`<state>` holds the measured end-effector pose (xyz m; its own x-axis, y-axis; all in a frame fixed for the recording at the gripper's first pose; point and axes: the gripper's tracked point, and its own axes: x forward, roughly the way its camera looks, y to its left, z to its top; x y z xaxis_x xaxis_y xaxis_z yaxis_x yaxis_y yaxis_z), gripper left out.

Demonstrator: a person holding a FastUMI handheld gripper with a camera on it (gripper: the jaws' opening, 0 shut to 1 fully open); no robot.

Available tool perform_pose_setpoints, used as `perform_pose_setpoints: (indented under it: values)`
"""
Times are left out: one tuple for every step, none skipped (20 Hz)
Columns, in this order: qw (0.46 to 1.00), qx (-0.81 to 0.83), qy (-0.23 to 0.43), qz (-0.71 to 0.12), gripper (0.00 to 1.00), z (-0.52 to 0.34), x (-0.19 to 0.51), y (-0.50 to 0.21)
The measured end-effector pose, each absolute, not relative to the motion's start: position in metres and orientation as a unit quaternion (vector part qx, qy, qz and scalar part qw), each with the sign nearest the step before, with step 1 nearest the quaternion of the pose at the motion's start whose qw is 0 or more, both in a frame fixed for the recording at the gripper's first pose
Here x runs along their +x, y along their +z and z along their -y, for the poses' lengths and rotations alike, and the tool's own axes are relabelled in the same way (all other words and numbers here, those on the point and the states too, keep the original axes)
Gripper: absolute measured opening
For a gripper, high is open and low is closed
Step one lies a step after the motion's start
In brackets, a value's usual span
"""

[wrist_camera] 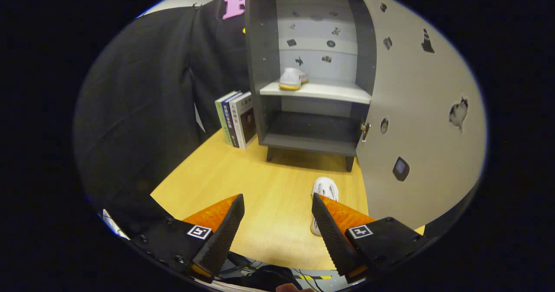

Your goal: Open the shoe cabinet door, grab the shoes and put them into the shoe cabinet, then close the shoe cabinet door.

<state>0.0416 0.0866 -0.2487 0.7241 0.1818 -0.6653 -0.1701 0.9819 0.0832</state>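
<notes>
Tabletop [260, 188]: shoe [326, 189] seemingly lengthwise beside open jaws.

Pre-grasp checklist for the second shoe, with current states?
1. Cabinet door open: ok, swung wide to the right of the shoe cabinet.
2. First shoe stowed: ok, one white shoe sits on the middle shelf.
3. Room on that shelf: ok, the part to the right of the stowed shoe is bare.
4. Tongs open: ok, fingers spread apart, nothing between them.
5. Tongs lined up on the second shoe: not ok, it lies on the tabletop by the right finger, partly hidden behind it, not in the gap.
6. Shoe's heel position: cannot tell, finger covers it.
</notes>
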Motion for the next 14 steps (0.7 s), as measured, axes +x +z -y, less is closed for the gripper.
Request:
perform_pose_setpoints:
  values:
    - [0.922, 0.006, 0.092, -0.376, 0.98, -0.083, 0.049, -0.269]
    - [0.915, 0.001, 0.090, -0.394, 0.98, -0.079, 0.056, -0.290]
    - [0.908, -0.006, 0.087, -0.410, 0.98, -0.073, 0.063, -0.308]
    - [0.902, -0.010, 0.085, -0.423, 0.98, -0.067, 0.068, -0.323]
    - [0.897, -0.013, 0.085, -0.434, 0.98, -0.063, 0.073, -0.338]
    - [0.892, -0.013, 0.084, -0.443, 0.98, -0.060, 0.079, -0.350]
    - [0.886, -0.010, 0.084, -0.455, 0.98, -0.057, 0.082, -0.364]
    - [0.880, -0.005, 0.081, -0.468, 0.98, -0.054, 0.083, -0.377]
    - [0.873, 0.001, 0.078, -0.481, 0.98, -0.052, 0.085, -0.391]
    - [0.866, 0.009, 0.076, -0.494, 0.98, -0.050, 0.086, -0.403]
    - [0.861, 0.018, 0.073, -0.503, 0.98, -0.050, 0.088, -0.414]
    - [0.858, 0.026, 0.068, -0.509, 0.98, -0.049, 0.093, -0.425]
    - [0.856, 0.033, 0.059, -0.513, 0.98, -0.048, 0.099, -0.434]
    - [0.853, 0.039, 0.052, -0.518, 0.98, -0.048, 0.104, -0.444]
